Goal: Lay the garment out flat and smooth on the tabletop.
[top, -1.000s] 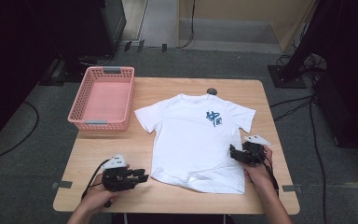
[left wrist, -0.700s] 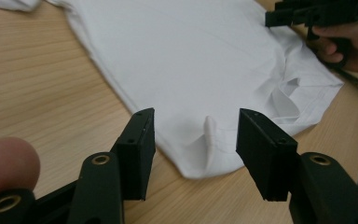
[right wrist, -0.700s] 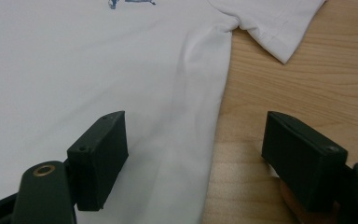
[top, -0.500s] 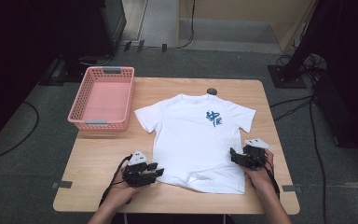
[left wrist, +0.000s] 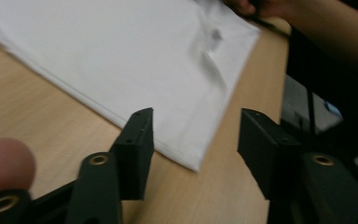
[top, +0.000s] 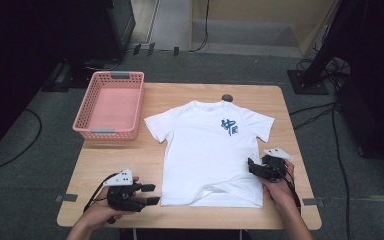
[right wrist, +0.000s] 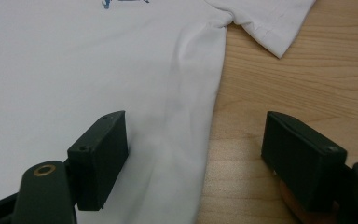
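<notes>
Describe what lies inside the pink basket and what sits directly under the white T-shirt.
The pink basket looks empty; its pink floor shows bare. Under the white T-shirt is the wooden table, seen all round it. Whatever might lie beneath the cloth is covered.

A pink basket (top: pixel 111 105) sits on the table (top: pixel 120 160).

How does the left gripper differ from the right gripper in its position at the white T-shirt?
The left gripper points at the white T-shirt's bottom corner, with bare table beneath it; the right gripper straddles the shirt's side edge. The left jaws have just been opening. Both are open, gripping nothing.
</notes>
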Demonstrator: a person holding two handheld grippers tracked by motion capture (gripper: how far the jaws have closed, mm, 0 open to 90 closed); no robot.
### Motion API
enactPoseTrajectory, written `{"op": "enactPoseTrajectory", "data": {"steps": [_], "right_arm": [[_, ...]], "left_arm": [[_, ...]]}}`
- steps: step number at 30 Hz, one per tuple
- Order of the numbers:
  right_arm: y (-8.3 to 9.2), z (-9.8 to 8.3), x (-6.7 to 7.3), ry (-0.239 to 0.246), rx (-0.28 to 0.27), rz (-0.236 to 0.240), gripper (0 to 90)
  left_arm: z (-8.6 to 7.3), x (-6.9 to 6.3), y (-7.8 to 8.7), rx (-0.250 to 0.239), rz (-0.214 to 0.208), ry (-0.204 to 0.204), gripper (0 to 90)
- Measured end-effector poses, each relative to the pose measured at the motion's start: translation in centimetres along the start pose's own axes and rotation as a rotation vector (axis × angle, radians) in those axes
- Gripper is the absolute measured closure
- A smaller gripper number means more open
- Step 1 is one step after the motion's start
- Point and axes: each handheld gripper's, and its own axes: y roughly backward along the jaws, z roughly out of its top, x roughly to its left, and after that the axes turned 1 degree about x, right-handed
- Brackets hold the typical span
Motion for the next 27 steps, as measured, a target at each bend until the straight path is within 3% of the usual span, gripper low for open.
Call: {"op": "enactPoseTrajectory", "data": {"steps": [1,2,4,5,7,11,19,23,27], "right_arm": [[0.0,0.0,0.0,0.000,-0.001,0.000,22.5],[0.1,-0.1,0.0,0.000,-0.001,-0.001,22.4],[0.4,-0.4,0.1,0.009,-0.001,0.004,21.0],[0.6,-0.6,0.1,0.015,0.001,0.007,20.3],[1.2,-1.0,0.2,0.026,0.000,0.009,19.7],[2.9,-1.8,0.1,0.021,0.001,0.040,18.2],[6.8,-4.5,0.5,0.055,0.042,0.079,16.0],[8.7,-5.9,0.9,0.079,0.008,0.094,37.6],[10.1,-6.9,1.7,0.112,-0.032,0.149,62.8]], "left_arm": [[0.3,0.0,-0.5,0.011,0.052,0.032,38.2],[0.6,0.0,-1.2,0.023,0.104,0.046,36.3],[0.9,-0.3,-2.5,0.045,0.171,0.065,31.1],[0.9,-0.6,-3.3,0.056,0.229,0.084,30.9],[0.9,-1.0,-4.3,0.082,0.292,0.085,29.3],[0.8,-2.0,-5.1,0.095,0.390,0.040,29.2],[0.1,-2.5,-5.4,0.098,0.436,0.022,29.1],[-0.2,-3.0,-5.8,0.093,0.471,-0.015,28.5],[-0.7,-3.5,-6.2,0.080,0.514,-0.050,26.6]]}}
